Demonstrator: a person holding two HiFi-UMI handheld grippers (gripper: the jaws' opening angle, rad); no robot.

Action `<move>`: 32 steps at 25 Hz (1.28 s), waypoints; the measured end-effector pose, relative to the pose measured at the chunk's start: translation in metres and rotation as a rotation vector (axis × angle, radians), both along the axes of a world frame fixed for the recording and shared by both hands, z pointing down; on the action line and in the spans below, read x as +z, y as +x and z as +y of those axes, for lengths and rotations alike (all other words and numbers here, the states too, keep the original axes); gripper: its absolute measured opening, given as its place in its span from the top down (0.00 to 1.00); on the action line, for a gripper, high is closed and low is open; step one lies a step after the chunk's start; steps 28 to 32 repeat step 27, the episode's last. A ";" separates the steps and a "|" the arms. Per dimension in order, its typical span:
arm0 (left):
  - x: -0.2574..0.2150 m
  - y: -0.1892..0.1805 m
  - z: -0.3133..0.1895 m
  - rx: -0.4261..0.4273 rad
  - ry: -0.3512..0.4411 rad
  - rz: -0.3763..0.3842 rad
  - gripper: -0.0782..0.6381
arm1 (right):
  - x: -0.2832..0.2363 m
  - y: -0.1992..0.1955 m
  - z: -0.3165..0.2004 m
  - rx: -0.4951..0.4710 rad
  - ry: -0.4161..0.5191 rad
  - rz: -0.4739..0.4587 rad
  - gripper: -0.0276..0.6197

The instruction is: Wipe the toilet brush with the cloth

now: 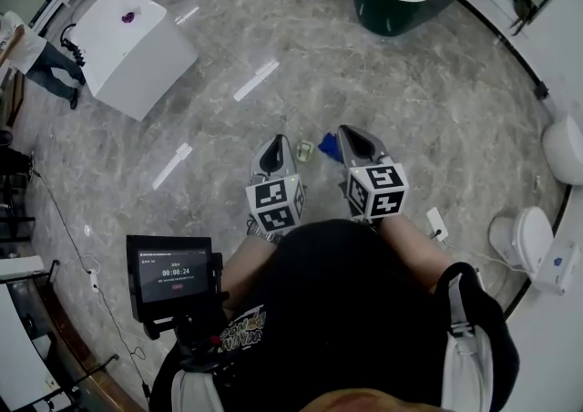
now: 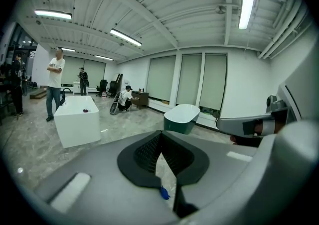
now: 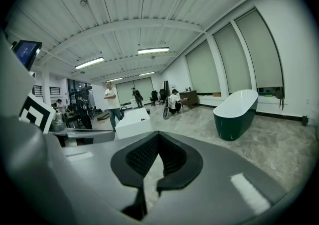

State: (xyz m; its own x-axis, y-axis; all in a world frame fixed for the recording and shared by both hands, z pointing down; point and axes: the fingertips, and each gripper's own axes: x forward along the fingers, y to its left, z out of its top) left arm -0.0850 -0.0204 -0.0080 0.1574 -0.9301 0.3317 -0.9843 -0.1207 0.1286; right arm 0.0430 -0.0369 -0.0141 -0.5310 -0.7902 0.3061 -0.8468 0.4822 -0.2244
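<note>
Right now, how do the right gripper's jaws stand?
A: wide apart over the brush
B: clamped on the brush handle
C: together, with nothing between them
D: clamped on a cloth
C: in the right gripper view, the right gripper has its pads meeting at the tips, and nothing is caught between them.
</note>
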 end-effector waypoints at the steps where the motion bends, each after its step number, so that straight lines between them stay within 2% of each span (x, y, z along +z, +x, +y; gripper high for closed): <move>1: -0.001 0.000 -0.001 0.001 0.002 -0.002 0.87 | 0.000 -0.001 0.000 -0.003 0.003 0.001 0.95; 32: -0.006 -0.006 -0.008 -0.011 0.029 -0.023 0.87 | -0.009 -0.010 -0.010 -0.035 0.037 0.003 0.96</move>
